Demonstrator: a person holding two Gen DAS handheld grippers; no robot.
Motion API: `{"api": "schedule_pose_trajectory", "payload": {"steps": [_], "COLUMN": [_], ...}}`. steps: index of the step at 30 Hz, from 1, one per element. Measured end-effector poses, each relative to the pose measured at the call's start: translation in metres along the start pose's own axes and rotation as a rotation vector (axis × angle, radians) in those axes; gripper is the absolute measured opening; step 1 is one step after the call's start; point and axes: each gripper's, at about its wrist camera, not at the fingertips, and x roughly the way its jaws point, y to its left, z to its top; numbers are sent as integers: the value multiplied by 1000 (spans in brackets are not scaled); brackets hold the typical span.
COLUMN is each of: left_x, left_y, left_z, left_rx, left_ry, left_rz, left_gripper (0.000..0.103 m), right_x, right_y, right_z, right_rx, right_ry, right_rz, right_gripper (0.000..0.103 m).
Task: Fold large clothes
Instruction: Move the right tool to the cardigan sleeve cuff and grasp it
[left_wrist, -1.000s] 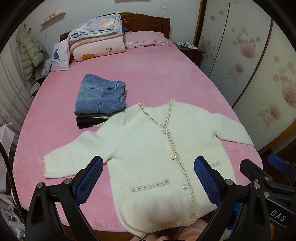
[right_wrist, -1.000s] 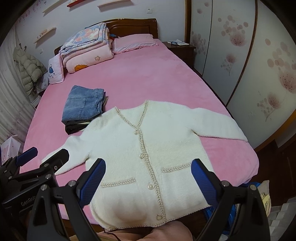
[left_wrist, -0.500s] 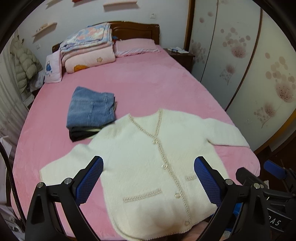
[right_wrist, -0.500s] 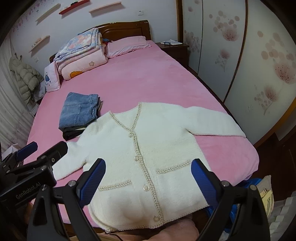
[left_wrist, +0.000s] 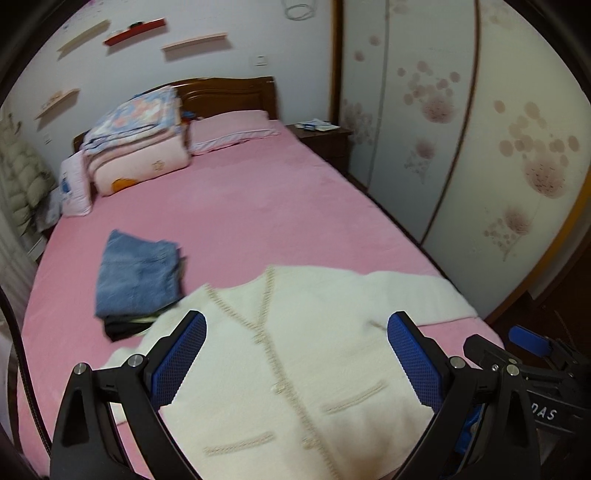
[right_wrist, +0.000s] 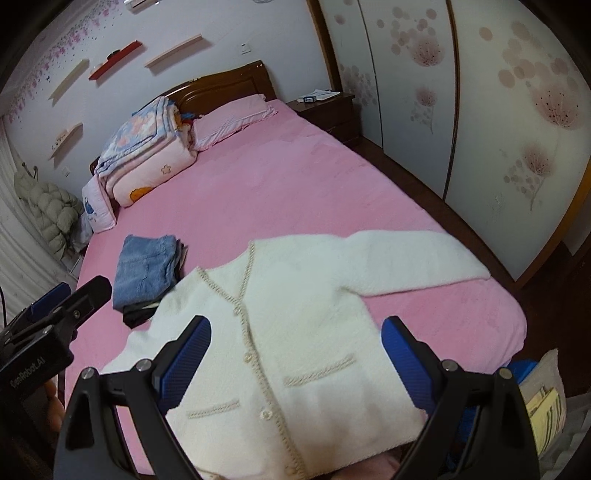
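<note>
A white button-front cardigan (left_wrist: 303, 350) lies flat, front up, sleeves spread, at the near end of the pink bed (left_wrist: 240, 210); it also shows in the right wrist view (right_wrist: 303, 314). My left gripper (left_wrist: 295, 350) is open and empty, held above the cardigan's chest. My right gripper (right_wrist: 295, 354) is open and empty, above the cardigan's lower front. The right gripper appears at the right edge of the left wrist view (left_wrist: 528, 354), and the left gripper at the left edge of the right wrist view (right_wrist: 55, 314). The cardigan's hem is hidden below both frames.
Folded jeans on a dark garment (right_wrist: 147, 273) lie left of the cardigan. Stacked quilts (right_wrist: 147, 155) and a pillow (right_wrist: 229, 118) sit by the headboard. A wardrobe (right_wrist: 480, 110) runs along the right, with a nightstand (right_wrist: 325, 107) beyond it.
Both cameras have tilted upward and drawn back, so the cardigan sits lower in both views and more wall shows. The cardigan and jeans have not moved. Both grippers stay open.
</note>
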Motion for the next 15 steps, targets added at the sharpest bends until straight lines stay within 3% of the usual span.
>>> {"api": "schedule_pose_trajectory", "payload": {"steps": [2, 7, 15], "left_x": [15, 67, 185], "left_y": [-23, -70, -165], "left_z": [12, 37, 52], "left_rx": [-1, -114, -35], "left_ry": [24, 96, 114], "left_rz": [-26, -151, -94], "left_gripper": [98, 98, 98], "right_x": [7, 33, 120], "right_y": [-26, -91, -220], "right_z": [15, 48, 78], "right_rx": [-10, -5, 99], "right_ry": [-14, -7, 78], "right_rz": [-8, 9, -30], "right_gripper": [94, 90, 90]}}
